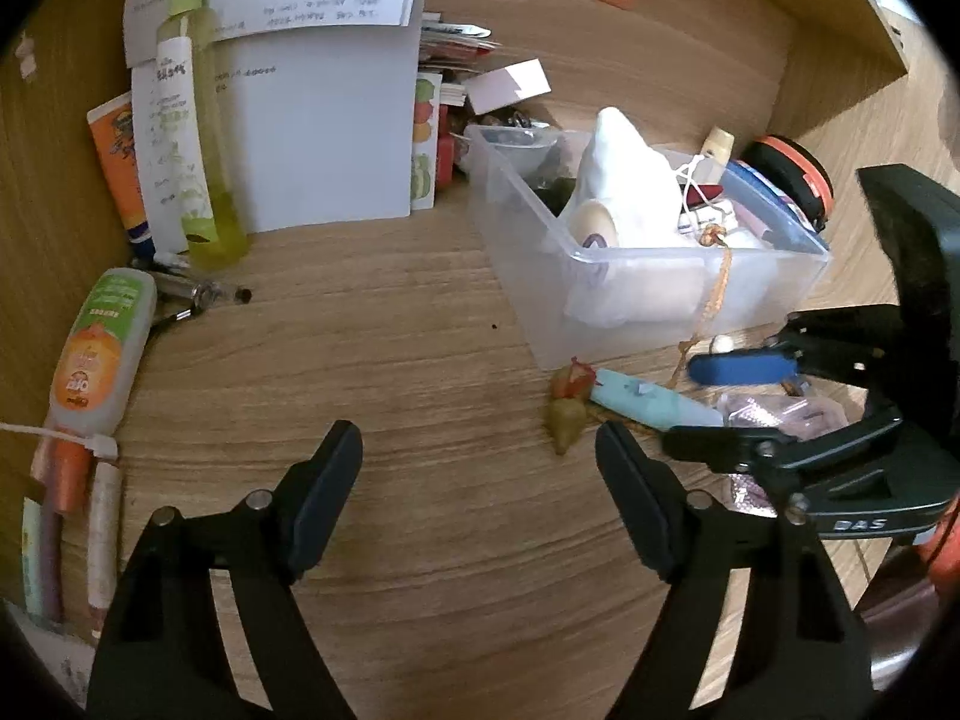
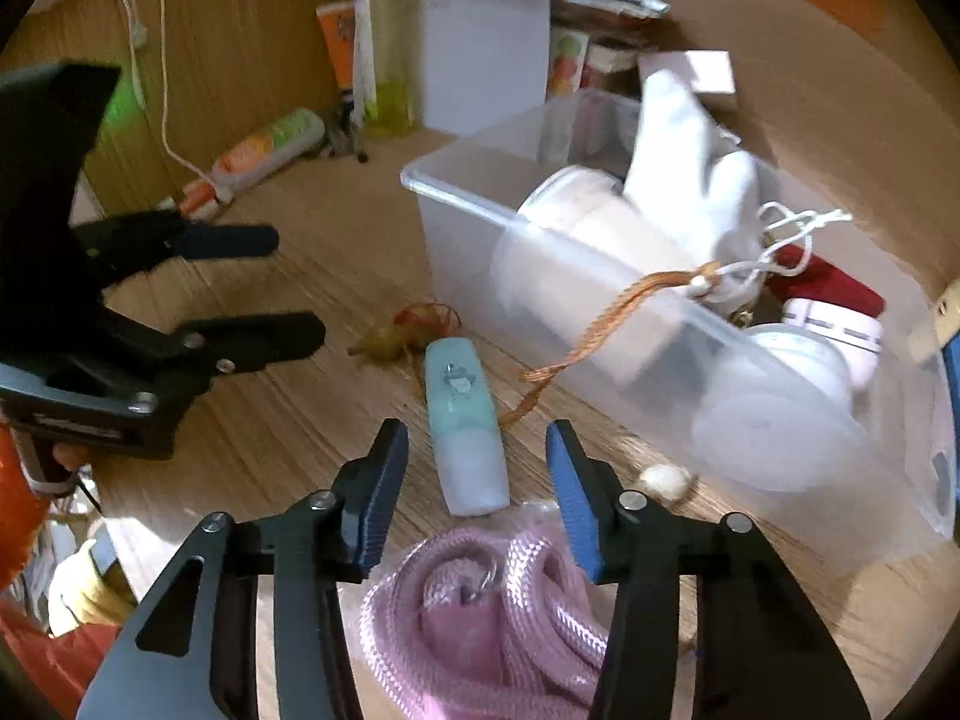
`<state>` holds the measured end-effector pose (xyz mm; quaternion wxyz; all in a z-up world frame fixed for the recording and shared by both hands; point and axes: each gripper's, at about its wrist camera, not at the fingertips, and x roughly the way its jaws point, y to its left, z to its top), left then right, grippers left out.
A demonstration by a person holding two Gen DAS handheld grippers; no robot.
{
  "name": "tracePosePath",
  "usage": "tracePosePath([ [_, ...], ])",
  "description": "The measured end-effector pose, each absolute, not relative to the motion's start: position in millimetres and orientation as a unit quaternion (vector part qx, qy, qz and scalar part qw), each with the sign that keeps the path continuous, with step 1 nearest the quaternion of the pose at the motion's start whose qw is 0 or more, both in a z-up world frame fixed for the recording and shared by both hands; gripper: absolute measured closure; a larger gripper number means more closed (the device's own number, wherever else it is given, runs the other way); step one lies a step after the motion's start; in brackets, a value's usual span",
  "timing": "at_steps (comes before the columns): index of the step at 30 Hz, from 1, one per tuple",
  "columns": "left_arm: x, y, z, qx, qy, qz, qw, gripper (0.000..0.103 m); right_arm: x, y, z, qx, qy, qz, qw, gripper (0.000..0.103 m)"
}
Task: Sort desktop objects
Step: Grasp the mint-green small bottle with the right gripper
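Observation:
A clear plastic bin (image 1: 660,300) (image 2: 600,324) on the wooden desk holds a white glove (image 1: 624,180), round white containers (image 2: 774,414) and small items. A pale teal tube (image 1: 654,402) (image 2: 465,420) lies on the desk in front of the bin, beside a small pear-shaped charm (image 1: 567,414) (image 2: 384,339). My right gripper (image 2: 474,480) (image 1: 714,402) is open with its blue pads either side of the tube's near end, above a pink coiled rope (image 2: 510,606). My left gripper (image 1: 480,480) (image 2: 294,288) is open and empty over bare desk, left of the charm.
A yellow-green bottle (image 1: 204,138), an orange tube (image 1: 120,168) and a white box (image 1: 324,132) stand at the back left. An orange-label bottle (image 1: 99,348) and pens lie by the left wall. An orange round case (image 1: 792,174) sits behind the bin. An orange braided cord (image 2: 594,324) hangs over the bin's wall.

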<state>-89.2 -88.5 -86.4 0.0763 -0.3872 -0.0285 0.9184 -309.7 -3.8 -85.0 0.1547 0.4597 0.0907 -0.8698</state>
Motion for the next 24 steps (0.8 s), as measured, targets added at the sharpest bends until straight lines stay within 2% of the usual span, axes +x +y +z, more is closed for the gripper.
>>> tracePosePath([
  [2,-89.3,-84.2,-87.9,-0.39,-0.018,0.917,0.08,0.027,-313.7,-5.4,-89.2,0.469,0.092,-0.864,0.159,0.072],
  [7,-89.3,-75.2,-89.6,-0.395,0.003,0.915,0.087,0.028,-313.7,-8.3,-87.4,0.467,0.104,-0.862,0.167,0.08],
  [12,-94.5,-71.0,-92.3,-0.406,0.012,0.909,0.092,0.035,-303.8,-5.7,-83.4,0.458,0.112,-0.867,0.163,0.08],
  [14,-97.6,-68.3,-93.0,-0.413,0.012,0.905,0.1,0.046,-297.8,-0.6,-77.8,0.45,0.101,-0.872,0.166,0.08],
  [15,-99.0,-67.1,-93.4,-0.416,0.012,0.903,0.103,0.047,-295.0,2.3,-74.5,0.446,0.092,-0.874,0.168,0.08],
  [24,-108.7,-45.3,-90.6,-0.422,0.024,0.897,0.129,0.048,-269.0,21.9,-42.0,0.405,0.07,-0.896,0.171,0.08],
])
